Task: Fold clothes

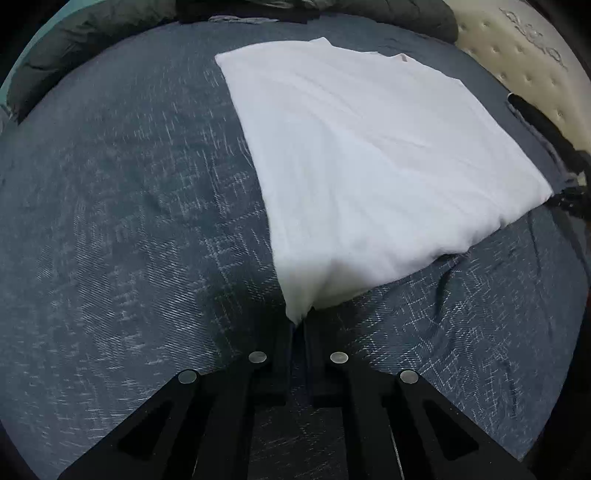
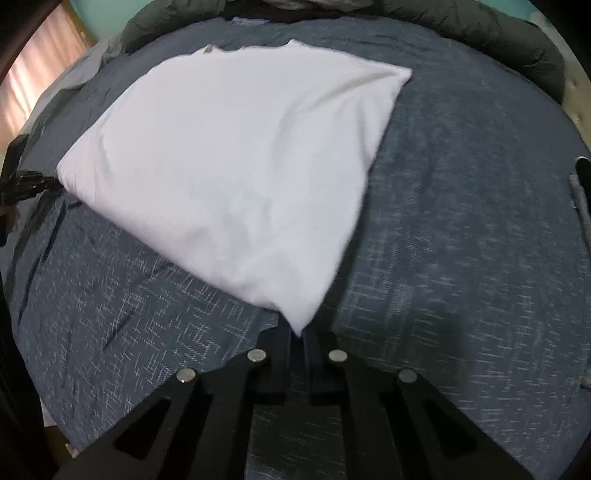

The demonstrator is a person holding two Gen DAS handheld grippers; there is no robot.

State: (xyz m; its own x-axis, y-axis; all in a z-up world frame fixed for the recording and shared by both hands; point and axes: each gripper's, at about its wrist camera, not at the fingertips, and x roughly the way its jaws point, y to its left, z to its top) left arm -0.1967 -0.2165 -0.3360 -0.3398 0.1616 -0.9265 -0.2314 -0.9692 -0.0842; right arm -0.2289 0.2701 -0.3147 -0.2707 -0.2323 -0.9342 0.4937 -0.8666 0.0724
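Observation:
A white garment [image 1: 369,158] lies spread and partly folded on a dark blue bedspread [image 1: 129,221]. In the left wrist view my left gripper [image 1: 298,326] is shut on the garment's near left corner, which rises slightly off the bed. In the right wrist view the same white garment [image 2: 236,166] fills the upper left, and my right gripper [image 2: 298,334] is shut on its near right corner. Each wrist view shows the other gripper at the garment's far corner, at the frame edge: the right gripper [image 1: 569,199] and the left gripper [image 2: 22,184].
A dark green quilt [image 1: 406,14] is bunched along the far edge of the bed. A cream tufted headboard [image 1: 528,70] stands at the far right in the left wrist view. A pink curtain [image 2: 33,74] hangs at the far left in the right wrist view.

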